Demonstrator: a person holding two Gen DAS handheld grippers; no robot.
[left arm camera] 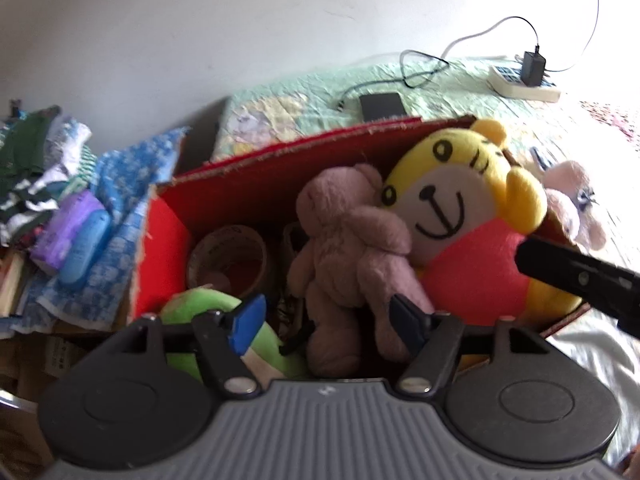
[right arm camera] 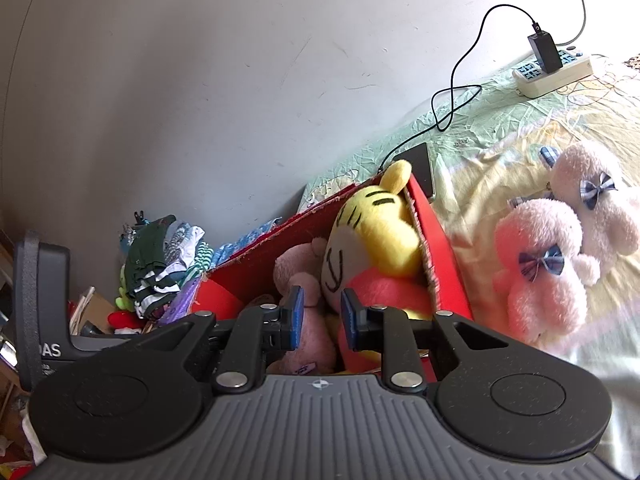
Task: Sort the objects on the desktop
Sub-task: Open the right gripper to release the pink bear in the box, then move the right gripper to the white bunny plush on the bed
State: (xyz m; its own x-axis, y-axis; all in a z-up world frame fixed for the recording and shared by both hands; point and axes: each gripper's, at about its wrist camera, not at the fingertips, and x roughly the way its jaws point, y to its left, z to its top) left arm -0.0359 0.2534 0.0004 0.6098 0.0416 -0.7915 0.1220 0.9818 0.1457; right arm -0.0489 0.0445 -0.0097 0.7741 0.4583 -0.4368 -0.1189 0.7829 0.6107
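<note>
An open red cardboard box holds a mauve teddy bear, a yellow tiger plush in a red shirt, a green plush and a tape roll. My left gripper hovers over the box's near side, open wide, with the bear's legs between its blue fingers but not clamped. My right gripper hangs above the box with a narrow gap and nothing held; its black body shows in the left wrist view. Two pink plush toys with blue bows lie on the bedspread right of the box.
A white power strip with a black charger, its cable and a flat black device lie on the green quilt behind the box. Left of the box is a pile of clothes and blue cloth. A wall stands behind.
</note>
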